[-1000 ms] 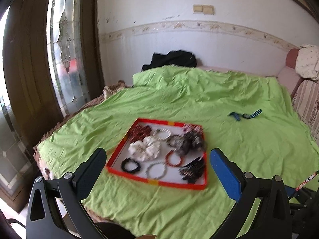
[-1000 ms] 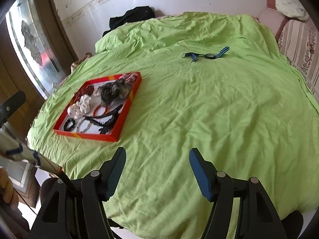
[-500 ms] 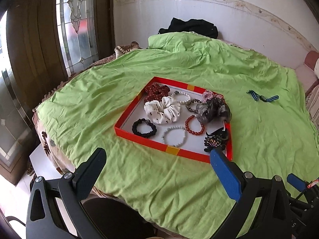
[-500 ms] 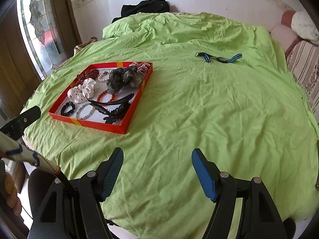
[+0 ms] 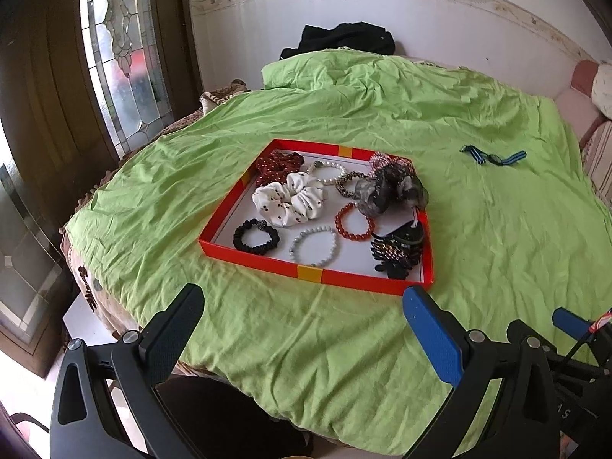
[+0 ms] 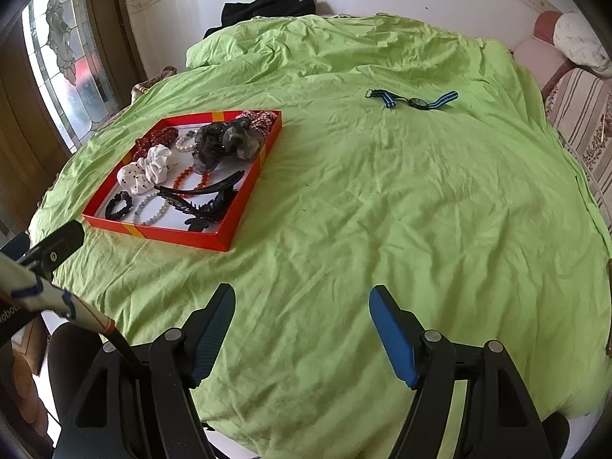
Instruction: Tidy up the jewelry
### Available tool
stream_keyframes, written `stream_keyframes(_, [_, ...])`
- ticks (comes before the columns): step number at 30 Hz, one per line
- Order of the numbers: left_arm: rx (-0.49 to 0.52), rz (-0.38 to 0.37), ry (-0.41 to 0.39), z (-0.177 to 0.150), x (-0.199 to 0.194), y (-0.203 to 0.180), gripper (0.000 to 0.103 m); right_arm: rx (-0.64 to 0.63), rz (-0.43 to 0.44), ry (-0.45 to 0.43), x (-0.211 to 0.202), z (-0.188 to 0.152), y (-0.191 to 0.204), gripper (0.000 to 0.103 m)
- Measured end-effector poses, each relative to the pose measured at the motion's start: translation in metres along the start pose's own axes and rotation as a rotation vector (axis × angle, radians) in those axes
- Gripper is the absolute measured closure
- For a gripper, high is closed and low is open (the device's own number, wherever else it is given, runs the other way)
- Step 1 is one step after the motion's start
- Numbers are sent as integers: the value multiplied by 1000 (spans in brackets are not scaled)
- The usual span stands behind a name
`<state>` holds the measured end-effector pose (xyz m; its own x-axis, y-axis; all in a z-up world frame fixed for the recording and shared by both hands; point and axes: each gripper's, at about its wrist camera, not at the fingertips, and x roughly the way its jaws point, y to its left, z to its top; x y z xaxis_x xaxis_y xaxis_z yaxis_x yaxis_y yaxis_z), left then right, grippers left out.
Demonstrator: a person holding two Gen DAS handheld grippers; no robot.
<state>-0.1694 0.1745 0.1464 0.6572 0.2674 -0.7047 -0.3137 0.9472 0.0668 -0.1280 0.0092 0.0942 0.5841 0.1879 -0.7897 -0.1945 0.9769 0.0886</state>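
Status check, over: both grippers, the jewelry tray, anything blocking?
Both hand-held grippers, left and right, open, empty. Red tray of bracelets and scrunchies untouched. Striped watch lies apart on green sheet. Nothing blocking.

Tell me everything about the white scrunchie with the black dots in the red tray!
The white scrunchie is a puffy ring of gathered, soft-looking fabric, white with small black dots. It lies flat and bunched inside the red tray, near the left-middle. A dark red dotted scrunchie touches its far edge. A black bead bracelet lies just in front of it, and a pearl bracelet lies behind it. No gripper touches it.
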Motion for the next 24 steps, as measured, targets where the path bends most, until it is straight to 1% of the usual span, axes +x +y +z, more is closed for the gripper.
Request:
stream_keyframes(7, [34,-23,15,-4,0,-8,0,3,-4,3,0,-2,0,26])
stream_keyframes(15, [30,-55,45,-6,5,-7,0,4,-17,5,1,-2,-1,25])
stream_keyframes(21, [28,-95,70,-9,9,-6,0,-1,-26,5,1,-2,0,25])
stream_keyframes(24, [30,-99,72,-10,9,-6,0,-2,-27,7,1,-3,0,25])
